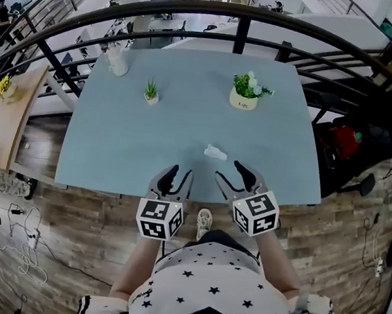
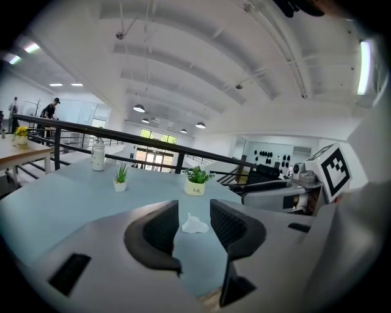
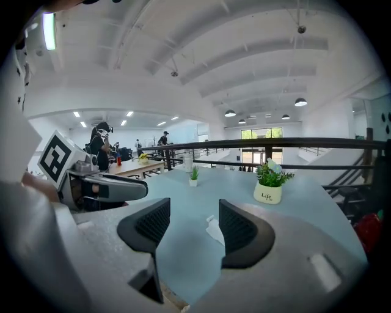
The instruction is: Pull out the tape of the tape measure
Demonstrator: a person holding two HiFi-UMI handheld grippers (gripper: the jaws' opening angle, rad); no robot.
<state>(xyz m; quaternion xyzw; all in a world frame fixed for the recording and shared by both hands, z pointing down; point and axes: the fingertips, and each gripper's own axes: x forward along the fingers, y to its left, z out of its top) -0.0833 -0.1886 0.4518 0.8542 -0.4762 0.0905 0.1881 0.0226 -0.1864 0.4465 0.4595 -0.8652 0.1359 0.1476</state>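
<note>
While left tongs [image 1: 182, 173] and right tongs [image 1: 228, 171] gape, the tape measure [image 1: 215, 151] lies ahead.

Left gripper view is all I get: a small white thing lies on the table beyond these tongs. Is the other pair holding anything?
Observer: No. The right gripper has its tongs apart and empty.
Visitor: Who holds them?
Observer: A person in a star-print top, at the table's near edge.
Visitor: Which gripper is touching the white thing?
Observer: Neither. In the head view the white object lies on the table ahead, between the left gripper and the right one.
</note>
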